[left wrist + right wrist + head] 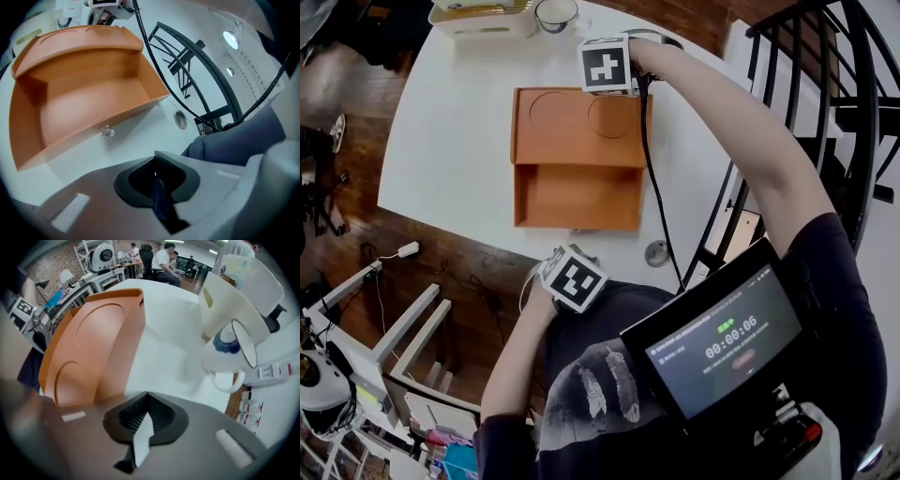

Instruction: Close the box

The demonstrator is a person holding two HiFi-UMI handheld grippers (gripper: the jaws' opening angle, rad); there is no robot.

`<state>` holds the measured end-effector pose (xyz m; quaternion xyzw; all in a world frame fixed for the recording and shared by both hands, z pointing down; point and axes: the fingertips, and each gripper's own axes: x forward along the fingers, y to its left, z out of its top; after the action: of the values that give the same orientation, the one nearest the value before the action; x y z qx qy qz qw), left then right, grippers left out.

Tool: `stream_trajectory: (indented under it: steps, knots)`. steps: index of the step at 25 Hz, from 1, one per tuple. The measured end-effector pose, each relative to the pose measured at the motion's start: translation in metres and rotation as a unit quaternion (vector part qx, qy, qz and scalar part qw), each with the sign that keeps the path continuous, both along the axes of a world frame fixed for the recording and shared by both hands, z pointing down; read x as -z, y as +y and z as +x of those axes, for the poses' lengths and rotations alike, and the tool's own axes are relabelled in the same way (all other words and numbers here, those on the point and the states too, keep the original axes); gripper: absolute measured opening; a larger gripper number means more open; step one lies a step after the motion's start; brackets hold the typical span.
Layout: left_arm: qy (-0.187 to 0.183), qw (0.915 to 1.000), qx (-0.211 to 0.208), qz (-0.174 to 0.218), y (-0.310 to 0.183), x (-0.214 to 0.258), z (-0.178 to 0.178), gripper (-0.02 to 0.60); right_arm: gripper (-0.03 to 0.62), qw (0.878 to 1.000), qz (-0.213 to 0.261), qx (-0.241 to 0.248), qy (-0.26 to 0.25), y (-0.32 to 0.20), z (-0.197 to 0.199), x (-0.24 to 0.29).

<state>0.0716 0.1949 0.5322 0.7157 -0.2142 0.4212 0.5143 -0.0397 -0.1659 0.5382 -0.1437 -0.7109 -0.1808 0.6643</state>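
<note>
your left gripper [157, 174] and right gripper [146, 414] are both pinched together, empty. slide the right under the lid [579, 127] at upper centre and tip it over the box [577, 199].

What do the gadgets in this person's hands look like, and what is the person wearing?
The left gripper and right gripper each have a grey plastic body with dark ribbed pads, and each carries a white cube with black square markers. A black cable trails from the right one. The person wears a dark short-sleeved T-shirt with pale feather prints.
</note>
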Motion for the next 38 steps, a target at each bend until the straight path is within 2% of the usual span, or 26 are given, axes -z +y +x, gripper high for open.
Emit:
stream_trajectory:
  steps: [8, 14, 19, 23, 30, 38]
  knots:
    - [-0.011, 0.9997, 0.019, -0.005, -0.010, -0.024, -0.014, 0.015, 0.005, 0.997, -0.058, -0.007, 0.043, 0.002, -0.004, -0.023]
    - [0.001, 0.9998, 0.019, -0.006, -0.011, -0.028, -0.017, 0.015, 0.006, 0.992, -0.090, -0.013, 0.082, 0.002, -0.004, -0.026]
    - [-0.026, 0.9996, -0.001, 0.012, -0.013, -0.029, -0.017, 0.015, 0.006, 0.992, -0.094, -0.015, 0.085, 0.004, -0.005, -0.028]
    - [-0.018, 0.9996, -0.020, 0.004, -0.015, -0.026, -0.015, 0.015, 0.006, 0.992, -0.094, -0.020, 0.082, 0.006, -0.005, -0.026]
    - [-0.031, 0.9992, -0.021, 0.012, -0.027, -0.020, -0.023, 0.015, 0.006, 0.992, -0.076, 0.005, 0.100, 0.009, -0.002, -0.023]
    - [-0.028, 0.9993, -0.021, 0.016, -0.031, -0.021, -0.022, 0.015, 0.006, 0.991, -0.080, 0.002, 0.106, 0.007, -0.003, -0.025]
